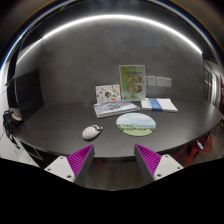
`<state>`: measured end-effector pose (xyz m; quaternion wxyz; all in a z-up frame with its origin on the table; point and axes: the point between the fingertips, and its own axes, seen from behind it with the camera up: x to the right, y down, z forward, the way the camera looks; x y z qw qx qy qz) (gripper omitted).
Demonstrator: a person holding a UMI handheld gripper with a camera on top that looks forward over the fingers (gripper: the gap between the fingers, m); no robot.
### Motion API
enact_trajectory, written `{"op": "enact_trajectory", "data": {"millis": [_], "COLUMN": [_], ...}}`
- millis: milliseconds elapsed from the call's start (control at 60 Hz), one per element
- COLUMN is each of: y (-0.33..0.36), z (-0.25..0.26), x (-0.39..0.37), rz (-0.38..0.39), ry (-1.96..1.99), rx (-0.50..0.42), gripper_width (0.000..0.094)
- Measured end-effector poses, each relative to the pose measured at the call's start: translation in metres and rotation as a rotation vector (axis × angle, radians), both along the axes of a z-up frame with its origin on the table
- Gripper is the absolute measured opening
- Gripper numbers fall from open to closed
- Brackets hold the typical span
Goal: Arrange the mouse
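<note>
The tool (114, 160) is nearest, its two fingers spread wide apart with nothing between them; the magenta pads (80, 157) face each other across bare dark surface (60, 122). Just ahead of the fingers, and a little to the left of the left one, the mouse (92, 131) lies on the surface, pale grey or white, well clear of both fingers. To its right, just ahead of the gap between the fingers, lies a round mat (137, 124), light with a green band, flat on the surface and separate from the mouse. Farther back, some flat printed sheets (114, 107) lie behind the mouse, and a flat stack of papers or a booklet (159, 104) lies to the right. A small card (107, 93) and a taller green-and-white sign (132, 81) stand upright against the grey wall (70, 70).
</note>
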<state>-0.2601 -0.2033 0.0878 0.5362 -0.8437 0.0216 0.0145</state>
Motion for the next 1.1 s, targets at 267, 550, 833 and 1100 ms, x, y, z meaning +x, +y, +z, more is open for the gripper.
{"op": "enact_trajectory", "data": {"millis": [267, 550, 833, 1100], "y": [0.062, 0.128, 0.205, 0.213], "z": [-0.038, -0.092, -0.097, -0.092], "x": [-0.037, -0.109, -0.129, -0.141], "rz": [0.215, 0.28, 0.149, 0.138], "ry": [0.036, 0.036, -0.029, -0.045], "rx": [-0.03, -0.076, -0.143, -0.171], "gripper_width": [0.0836, 0.0831, 0.0794, 0.0447]}}
